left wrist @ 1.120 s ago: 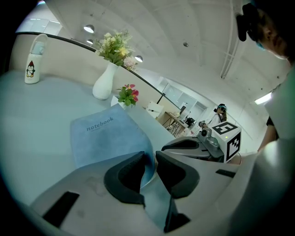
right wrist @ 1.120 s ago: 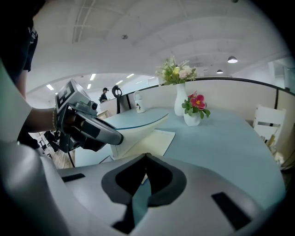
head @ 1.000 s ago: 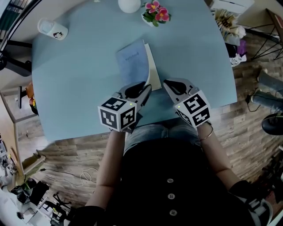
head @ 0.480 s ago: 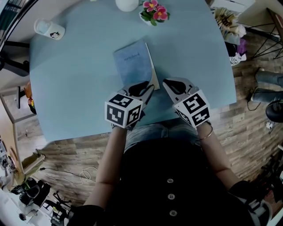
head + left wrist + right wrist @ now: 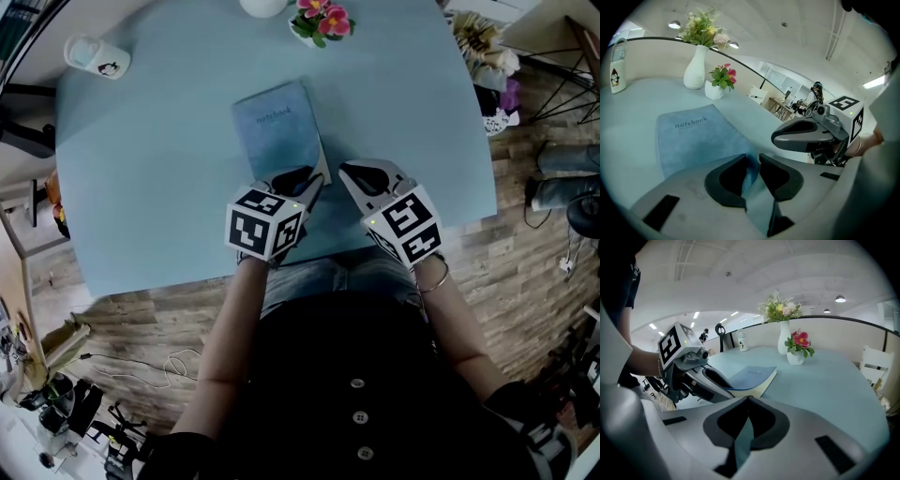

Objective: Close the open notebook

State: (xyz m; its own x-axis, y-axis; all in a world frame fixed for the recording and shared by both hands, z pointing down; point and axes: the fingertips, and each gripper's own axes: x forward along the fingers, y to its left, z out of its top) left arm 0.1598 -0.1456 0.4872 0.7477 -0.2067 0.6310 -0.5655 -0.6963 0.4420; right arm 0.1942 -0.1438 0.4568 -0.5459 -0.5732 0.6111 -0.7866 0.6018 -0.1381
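We see the notebook [image 5: 274,127] lying on the pale blue table [image 5: 150,178], towards the near edge and just beyond the two grippers. Its blue cover faces up and carries the word "notebook". The left gripper [image 5: 312,182] is at the book's near right corner, and its jaws pinch the edge of the cover there. The right gripper [image 5: 348,172] sits just right of that corner, apart from the book, with its jaws pressed together on nothing.

A white mug [image 5: 94,56] with a penguin picture stands at the far left of the table. At the far edge there is a small white pot of pink flowers [image 5: 315,21], and just left of it a white vase [image 5: 695,70] with a pale bouquet. All three stand well apart from the notebook, on its far side. Wooden floor [image 5: 141,319] shows beside the table, with a thin cable [image 5: 159,370] on it.

In the head view the cover looks nearly flat. The right gripper view, low and from the side, shows the near end of the cover bowing up off the cream pages toward the left gripper's jaws, while the far end lies on them. The left gripper view shows the blue edge running down into the narrow gap between its jaws. It also shows the whole vase, which the head view cuts off at its top edge. A white chair [image 5: 871,366] past the table's right side appears only in the right gripper view.
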